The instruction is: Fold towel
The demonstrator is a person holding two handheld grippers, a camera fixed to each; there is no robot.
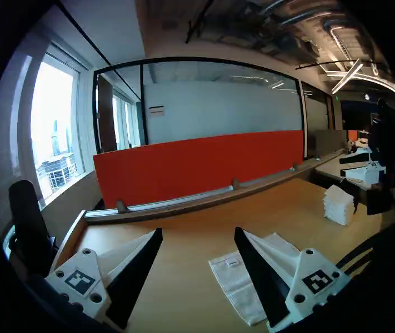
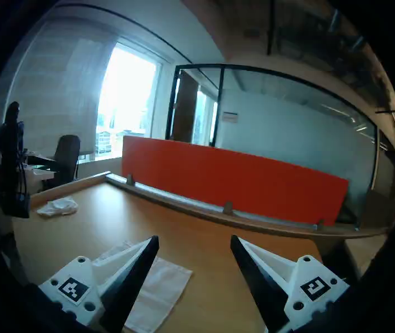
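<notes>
White towel (image 1: 240,282); tan wood table (image 1: 208,238); orange-red divider (image 1: 197,164).

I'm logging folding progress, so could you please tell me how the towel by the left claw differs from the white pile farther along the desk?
The towel lies spread low and flat; the pile is stacked several folded layers high. The towel lies close, partly behind the left claw; the pile sits farther off, to the right. Both are white and rest on the wooden desk.
</notes>
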